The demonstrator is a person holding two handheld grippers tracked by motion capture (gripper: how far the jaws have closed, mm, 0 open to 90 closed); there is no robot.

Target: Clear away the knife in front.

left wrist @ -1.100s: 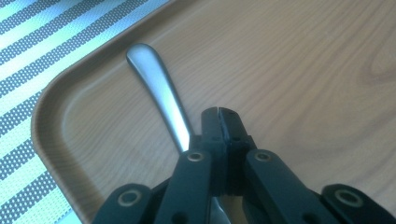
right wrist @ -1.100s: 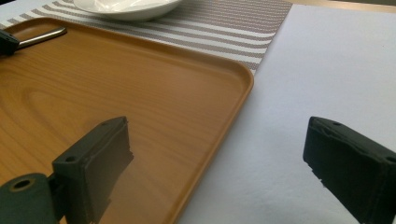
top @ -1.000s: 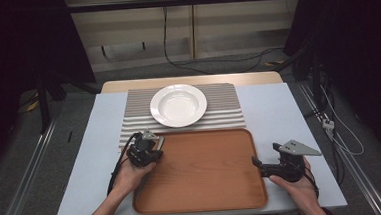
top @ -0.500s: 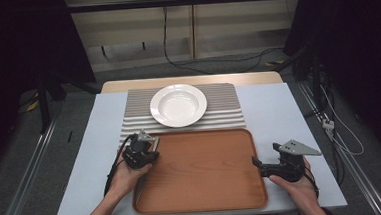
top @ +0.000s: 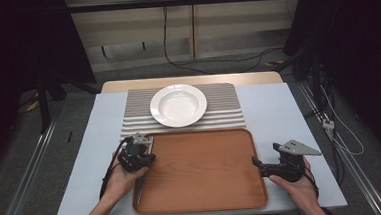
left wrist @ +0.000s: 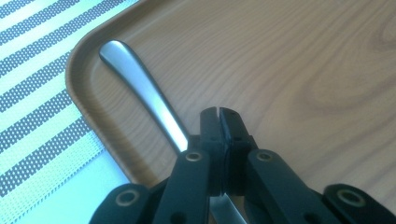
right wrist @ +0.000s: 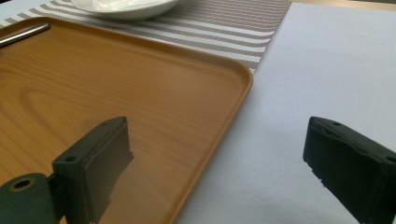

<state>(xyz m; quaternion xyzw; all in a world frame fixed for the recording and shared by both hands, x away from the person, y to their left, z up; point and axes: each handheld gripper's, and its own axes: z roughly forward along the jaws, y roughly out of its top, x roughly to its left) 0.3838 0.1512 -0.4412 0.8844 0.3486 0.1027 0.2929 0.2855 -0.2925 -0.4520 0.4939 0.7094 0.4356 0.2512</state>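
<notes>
Pressed together, the left gripper [left wrist: 219, 116] has its two black jaws meeting tip to tip, and the metal utensil handle [left wrist: 140, 88] passes beside and under them rather than clearly between the pads; from the left gripper view I cannot tell whether the jaws pinch it or merely rest on it. That handle lies flat in the wooden tray [left wrist: 299, 70], running along the tray's left rim with its rounded end close to the far left corner. In the high view the left gripper [top: 137, 156] sits over that same left edge, and a thin bit of the utensil [top: 139, 191] shows toward the near left corner.

Spread wide, the right gripper [right wrist: 219, 158] holds nothing; its jaws straddle the tray's right rim [right wrist: 233, 116], one over the wood and one over the white table covering [right wrist: 327, 60]. In the high view it [top: 259, 164] waits at the right edge of the tray.

Beyond the tray's far edge a white plate [top: 178, 104] stands on a striped mat [top: 223, 105], empty.

My judgement is that the step in hand is picking up or setting down the utensil at the tray's left edge. A pickup would call for confirming a pinch on the narrow handle, then raising it level so that it does not swivel. The right side looks ready to steady the tray's rim.
</notes>
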